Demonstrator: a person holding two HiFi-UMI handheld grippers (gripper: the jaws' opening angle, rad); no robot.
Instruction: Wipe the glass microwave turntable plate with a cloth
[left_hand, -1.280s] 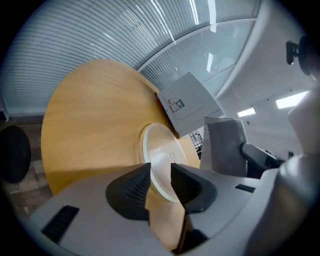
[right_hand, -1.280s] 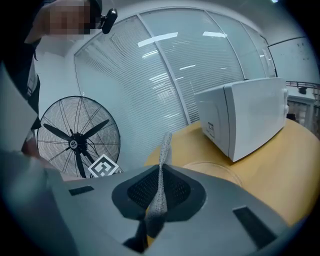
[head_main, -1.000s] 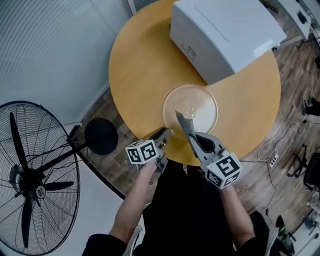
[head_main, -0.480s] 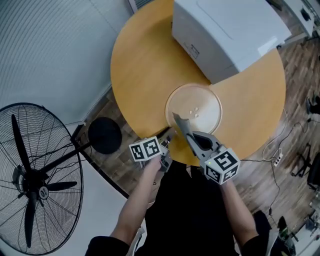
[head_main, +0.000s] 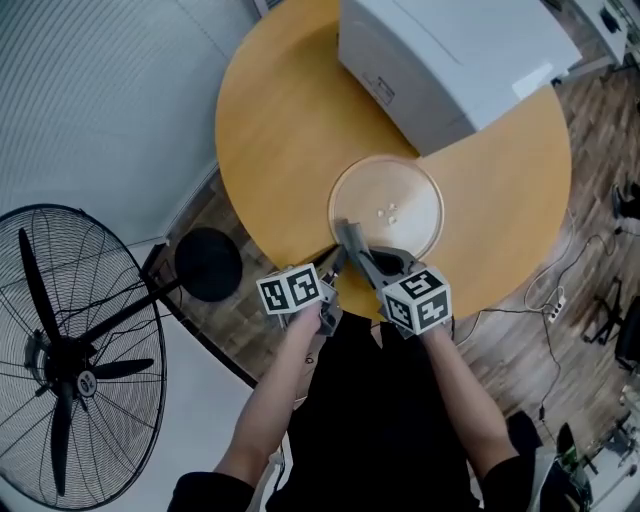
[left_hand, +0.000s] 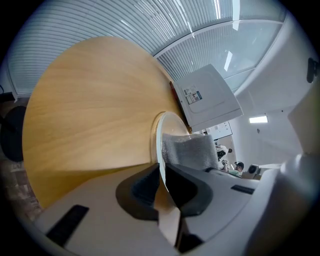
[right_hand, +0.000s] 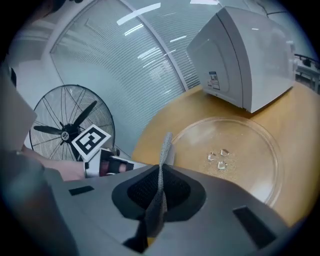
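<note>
The clear glass turntable plate (head_main: 400, 190) lies flat on the round wooden table (head_main: 280, 130), with three small bumps (right_hand: 218, 159) at its middle. My left gripper (head_main: 335, 265) is at the plate's near-left rim (left_hand: 161, 135), jaws shut on that edge. My right gripper (head_main: 352, 245) is shut on a grey cloth (head_main: 347, 236), which stands up thin between its jaws (right_hand: 162, 165). The cloth hangs over the plate's near-left part, right beside the left gripper, and shows as a grey block (left_hand: 190, 150) in the left gripper view.
A white microwave (head_main: 450, 50) stands at the table's far side, just behind the plate. A black pedestal fan (head_main: 70, 370) with a round base (head_main: 208, 265) stands on the floor to the left. The table's near edge is right under both grippers.
My right gripper has drawn back and left with the cloth, from over the plate's near middle to its near-left rim, close to the left gripper. The left gripper has stayed at the rim.
</note>
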